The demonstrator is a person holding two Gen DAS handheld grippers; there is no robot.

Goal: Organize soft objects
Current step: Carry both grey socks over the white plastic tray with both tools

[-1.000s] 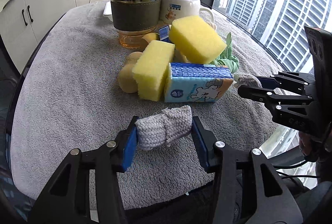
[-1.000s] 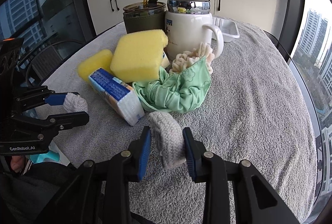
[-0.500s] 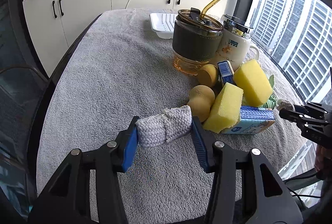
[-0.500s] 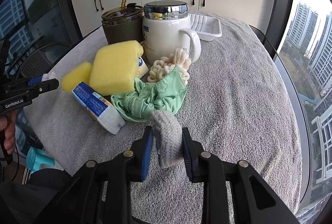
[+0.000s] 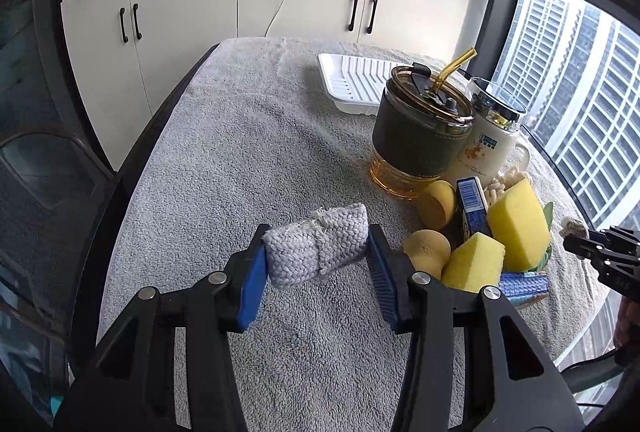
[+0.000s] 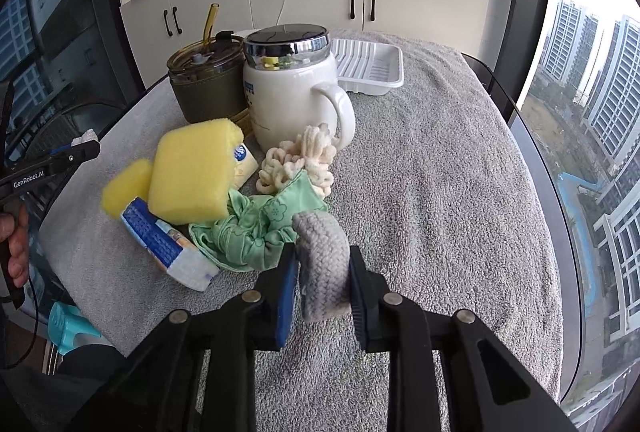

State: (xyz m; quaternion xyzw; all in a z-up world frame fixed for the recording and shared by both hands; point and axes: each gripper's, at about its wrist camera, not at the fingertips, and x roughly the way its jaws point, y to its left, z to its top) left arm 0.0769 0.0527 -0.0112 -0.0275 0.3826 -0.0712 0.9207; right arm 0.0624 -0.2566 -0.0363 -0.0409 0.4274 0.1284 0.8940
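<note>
My left gripper [image 5: 318, 264] is shut on one end of a grey knitted cloth [image 5: 318, 246], held above the grey towel-covered table [image 5: 248, 152]. My right gripper [image 6: 323, 280] is shut on the other grey knitted end [image 6: 324, 264], near the table's front edge. A pile of soft things lies between them: two yellow sponges [image 6: 192, 172] [image 5: 472, 264], a green cloth [image 6: 256, 228], a cream chenille piece [image 6: 300, 164], a blue-and-white tissue pack [image 6: 168, 248] and tan round sponges [image 5: 426, 248].
A dark green tumbler with a straw [image 5: 420, 140] and a white lidded mug [image 6: 292, 88] stand behind the pile. A white ribbed tray [image 6: 368, 66] lies at the far side. White cabinets stand beyond; windows lie to the right.
My left gripper has swung left and back with its cloth end, so the pile now sits at the right of its view. My right gripper has pulled back a little, still gripping.
</note>
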